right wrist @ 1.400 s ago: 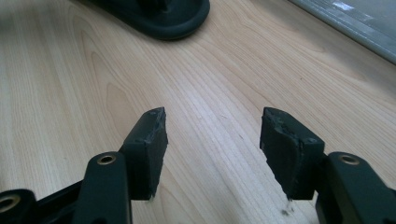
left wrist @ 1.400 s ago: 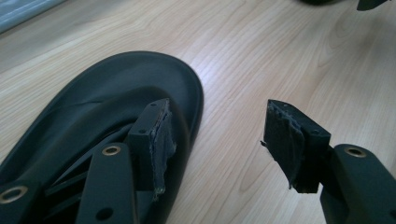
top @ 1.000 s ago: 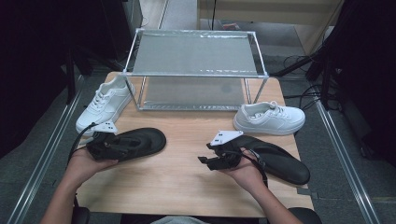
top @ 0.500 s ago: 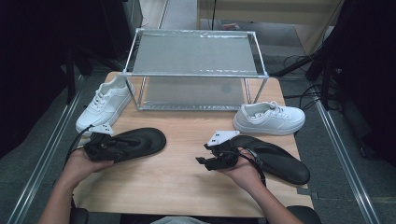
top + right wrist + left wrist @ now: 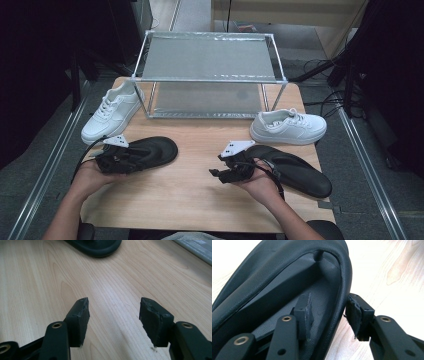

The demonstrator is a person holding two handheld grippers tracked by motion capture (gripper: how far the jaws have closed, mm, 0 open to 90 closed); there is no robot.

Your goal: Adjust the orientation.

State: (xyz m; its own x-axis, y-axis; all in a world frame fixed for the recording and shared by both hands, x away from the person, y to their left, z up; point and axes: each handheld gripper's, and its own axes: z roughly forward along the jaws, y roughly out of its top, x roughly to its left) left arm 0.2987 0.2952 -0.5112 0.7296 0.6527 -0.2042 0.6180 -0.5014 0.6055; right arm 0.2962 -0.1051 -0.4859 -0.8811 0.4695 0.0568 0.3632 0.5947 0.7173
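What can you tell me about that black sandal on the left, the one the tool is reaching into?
The black sandal is a flat flip-flop with a thick, leathery-looking strap and a textured footbed. It lies on the wooden table, in front of a white sneaker. The left gripper straddles its edge: one jaw sits inside under the strap, the other outside against the rim. The jaws have just been closing around that edge.

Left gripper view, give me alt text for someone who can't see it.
The left gripper straddles the side rim of a black flip-flop, one pad inside on the footbed, the other outside against the edge; its jaws have just been closing. Pale wooden table lies beyond.
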